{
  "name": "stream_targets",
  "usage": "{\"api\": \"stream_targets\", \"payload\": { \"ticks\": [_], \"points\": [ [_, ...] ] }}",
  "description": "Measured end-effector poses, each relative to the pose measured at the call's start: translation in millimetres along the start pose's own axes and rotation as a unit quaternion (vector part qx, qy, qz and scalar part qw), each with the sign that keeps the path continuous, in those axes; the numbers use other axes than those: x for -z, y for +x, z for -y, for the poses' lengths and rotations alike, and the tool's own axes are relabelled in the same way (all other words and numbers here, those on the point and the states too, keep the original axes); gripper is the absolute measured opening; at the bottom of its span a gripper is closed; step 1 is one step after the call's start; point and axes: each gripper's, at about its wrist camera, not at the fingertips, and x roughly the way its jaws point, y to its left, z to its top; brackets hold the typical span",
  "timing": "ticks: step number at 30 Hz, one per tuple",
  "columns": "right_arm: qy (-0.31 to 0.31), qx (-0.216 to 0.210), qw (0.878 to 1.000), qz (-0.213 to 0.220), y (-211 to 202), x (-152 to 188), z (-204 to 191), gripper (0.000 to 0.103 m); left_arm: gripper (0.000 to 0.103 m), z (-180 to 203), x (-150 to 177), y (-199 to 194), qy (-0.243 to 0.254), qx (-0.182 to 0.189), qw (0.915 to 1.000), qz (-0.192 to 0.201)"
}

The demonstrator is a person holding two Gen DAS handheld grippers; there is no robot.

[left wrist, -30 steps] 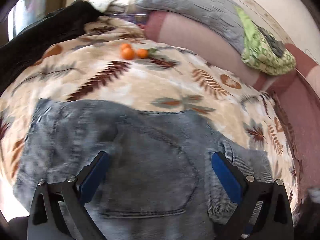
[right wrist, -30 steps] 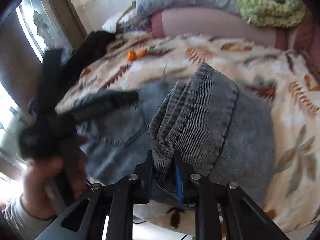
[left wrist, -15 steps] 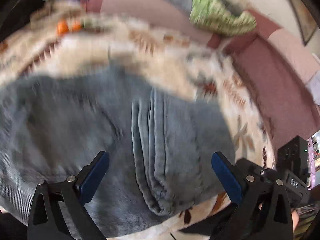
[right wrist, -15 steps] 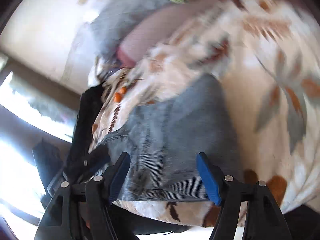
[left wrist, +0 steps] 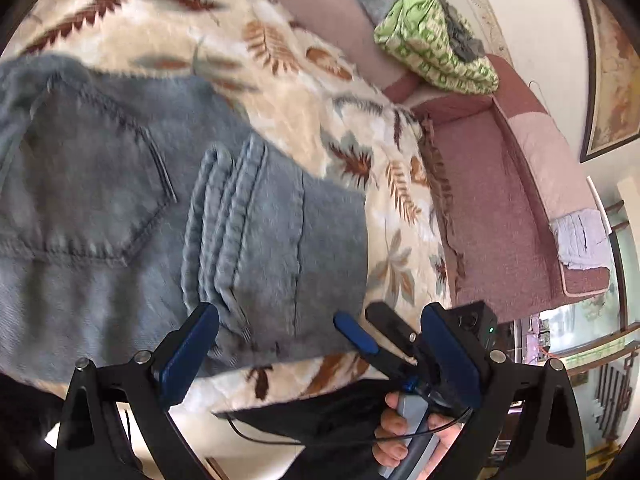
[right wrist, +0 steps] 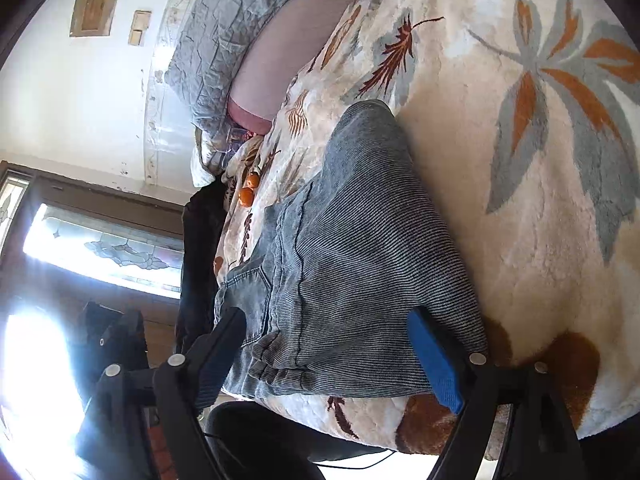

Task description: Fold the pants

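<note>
folded grey jeans [left wrist: 168,216] lie near the front edge of a leaf-print blanket [left wrist: 352,92] covering a bed; mauve sofa [left wrist: 500,208] beside it. left gripper [left wrist: 320,340] spread, empty. right gripper [right wrist: 324,354] opening, pads clear of the denim.

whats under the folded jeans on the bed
The jeans lie on a leaf-patterned blanket, which shows all round their edges. The folded-over leg end rests on top of the pocket part. Whatever lies under the denim itself is covered.
</note>
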Motion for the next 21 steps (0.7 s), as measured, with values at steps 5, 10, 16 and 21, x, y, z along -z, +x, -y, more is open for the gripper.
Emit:
{"api": "stream_targets", "payload": {
  "ticks": [5, 10, 16, 21],
  "points": [
    [-0.009, -0.002, 1.0, -0.003, -2.1, 1.5, 0.1, 0.085, 0.1, -1.7, 8.3, 11.2, -0.004, -0.021, 0.9998, 0.0],
    [-0.011, -0.003, 1.0, -0.004, -2.8, 1.9, 1.5, 0.085, 0.091, -12.0, 4.6, 16.7, -0.018, -0.04, 0.9991, -0.001],
    [-0.017, 0.005, 1.0, -0.002, -3.9, 3.7, 0.1, 0.085, 0.068, -12.4, 2.2, 20.9, -0.006, -0.092, 0.9957, -0.007],
    [-0.021, 0.011, 1.0, -0.001, -1.9, 4.6, -2.6, 0.085, 0.022, -31.3, -2.3, 28.5, -0.014, -0.156, 0.9873, -0.024]
  ]
}}
